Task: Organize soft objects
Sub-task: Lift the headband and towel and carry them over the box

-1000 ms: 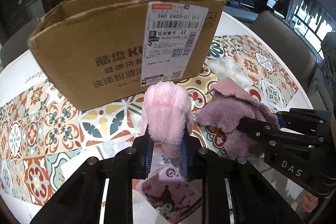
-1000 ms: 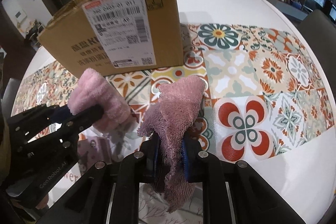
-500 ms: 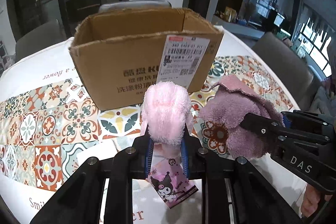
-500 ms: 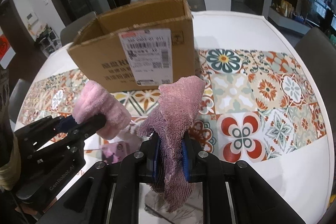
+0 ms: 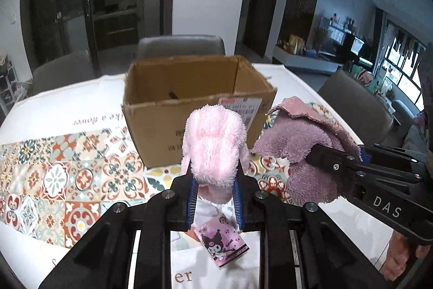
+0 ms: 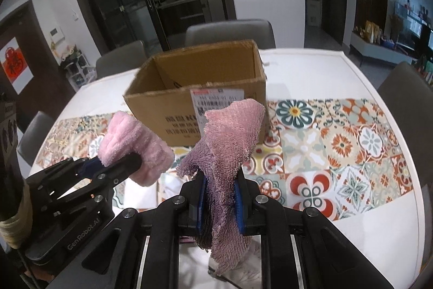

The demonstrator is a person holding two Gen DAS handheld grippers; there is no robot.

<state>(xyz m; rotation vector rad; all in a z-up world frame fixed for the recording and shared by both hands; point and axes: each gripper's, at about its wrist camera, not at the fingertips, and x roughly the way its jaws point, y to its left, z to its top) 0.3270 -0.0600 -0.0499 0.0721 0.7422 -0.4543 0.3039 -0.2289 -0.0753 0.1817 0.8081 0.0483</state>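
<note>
Left gripper (image 5: 215, 197) is pinched tight on a light pink fluffy cloth (image 5: 213, 145), whose plush bulk stands up above the blue pads; a pink cartoon-print tag (image 5: 223, 245) hangs below the jaws. Right gripper (image 6: 219, 203) is clamped on a mauve terry towel (image 6: 230, 137), one end peaking above the fingers, the other drooping beneath them. Both cloths are held clear of the table, side by side, near but apart. Just beyond them sits an open cardboard box (image 6: 194, 80) with a white shipping label (image 6: 216, 99) on its near wall; its flaps are absent or folded away, and the interior visible from here appears bare apart from a dark mark. The box rests on a round white table (image 6: 311, 72) covered with a patterned tile-print runner (image 6: 351, 142). Grey chairs (image 6: 230, 31) stand behind the table.
</note>
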